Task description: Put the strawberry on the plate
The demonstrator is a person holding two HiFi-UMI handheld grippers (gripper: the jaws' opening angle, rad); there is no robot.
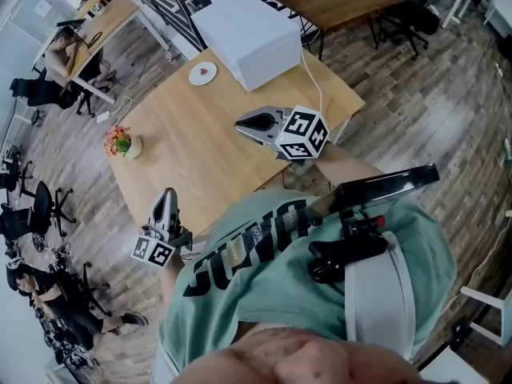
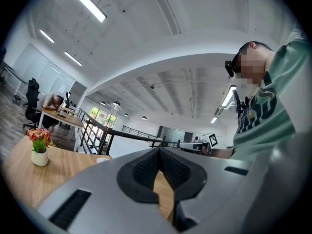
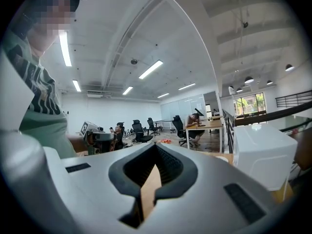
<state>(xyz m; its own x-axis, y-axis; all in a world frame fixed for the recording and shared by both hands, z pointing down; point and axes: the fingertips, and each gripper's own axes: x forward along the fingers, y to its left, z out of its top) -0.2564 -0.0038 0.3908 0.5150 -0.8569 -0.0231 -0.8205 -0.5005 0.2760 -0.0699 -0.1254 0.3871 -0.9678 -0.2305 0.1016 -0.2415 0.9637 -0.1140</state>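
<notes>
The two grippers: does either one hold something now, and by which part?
Nothing is held. The left gripper and the right gripper both have their jaws closed together, with nothing between them.

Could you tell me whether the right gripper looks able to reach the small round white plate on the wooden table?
Probably yes: only bare wooden table lies between the right gripper and the small round white plate; the white box stands beside that path.

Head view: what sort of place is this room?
Probably an open-plan office or lab: wooden desks, black swivel chairs on a wood floor, and long ceiling strip lights.
</notes>
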